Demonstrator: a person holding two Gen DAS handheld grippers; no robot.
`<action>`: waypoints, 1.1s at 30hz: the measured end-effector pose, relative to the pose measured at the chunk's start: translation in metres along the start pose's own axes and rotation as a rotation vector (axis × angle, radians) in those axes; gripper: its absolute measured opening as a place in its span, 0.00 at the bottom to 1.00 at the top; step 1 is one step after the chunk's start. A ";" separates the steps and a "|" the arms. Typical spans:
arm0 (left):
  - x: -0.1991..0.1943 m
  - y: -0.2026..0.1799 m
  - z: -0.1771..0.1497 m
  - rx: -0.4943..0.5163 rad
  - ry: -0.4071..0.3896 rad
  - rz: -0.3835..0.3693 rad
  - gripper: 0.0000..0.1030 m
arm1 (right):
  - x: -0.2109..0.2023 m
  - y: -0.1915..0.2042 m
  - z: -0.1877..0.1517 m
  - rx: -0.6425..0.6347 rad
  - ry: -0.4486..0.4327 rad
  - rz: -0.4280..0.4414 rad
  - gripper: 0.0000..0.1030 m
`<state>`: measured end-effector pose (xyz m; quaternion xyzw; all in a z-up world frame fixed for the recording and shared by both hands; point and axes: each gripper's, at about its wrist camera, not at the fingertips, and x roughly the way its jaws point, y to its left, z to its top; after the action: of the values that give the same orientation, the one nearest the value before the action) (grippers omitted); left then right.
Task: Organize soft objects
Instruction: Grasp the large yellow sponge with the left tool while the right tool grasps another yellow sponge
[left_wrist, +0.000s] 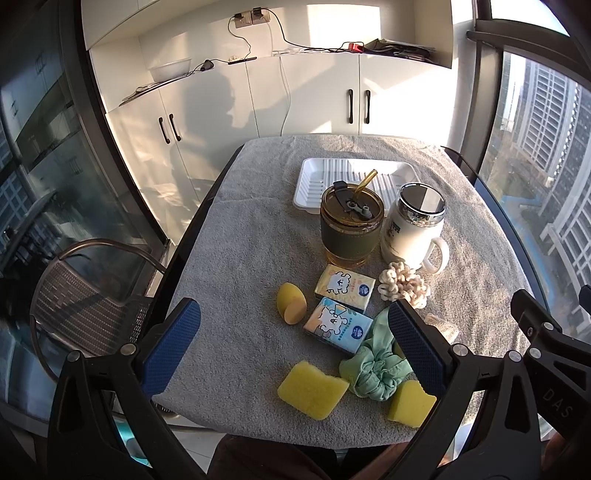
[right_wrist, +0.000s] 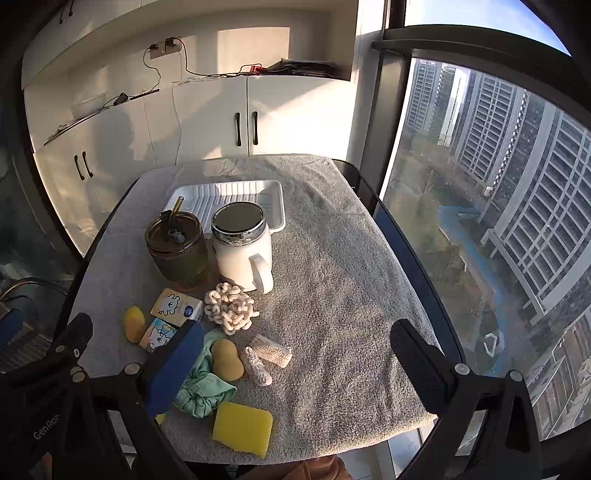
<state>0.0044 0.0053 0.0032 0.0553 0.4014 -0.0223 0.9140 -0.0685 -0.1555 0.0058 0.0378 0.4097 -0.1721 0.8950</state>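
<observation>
A: Reaching past the amber cup (left_wrist: 350, 225) could tip it. Both claws, left gripper (left_wrist: 293, 345) and right gripper (right_wrist: 295, 354), gape empty.
B: Soft objects lie just before the cup; white tray (left_wrist: 308, 181) sits behind.

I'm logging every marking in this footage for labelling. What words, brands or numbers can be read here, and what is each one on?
"DAS": on the black frame of the left gripper, lower right of the left wrist view.
"GenRo", cut off after that: on the black frame of the right gripper, lower left of the right wrist view.
Tissue packs: cartoon print and blue badges, text too small to read.
White mug: dark print, blurred.
</observation>
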 end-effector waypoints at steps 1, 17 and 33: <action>0.000 -0.001 0.000 -0.001 0.001 -0.001 1.00 | 0.000 0.000 0.000 0.001 -0.001 0.000 1.00; 0.033 -0.006 -0.032 0.068 0.078 -0.012 1.00 | 0.025 0.002 -0.022 -0.039 0.080 0.008 1.00; 0.103 -0.011 -0.109 0.142 0.247 -0.132 0.99 | 0.068 0.022 -0.098 -0.214 0.154 0.083 1.00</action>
<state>-0.0065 0.0080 -0.1463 0.0959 0.5108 -0.1036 0.8480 -0.0905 -0.1333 -0.1116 -0.0280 0.4914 -0.0866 0.8662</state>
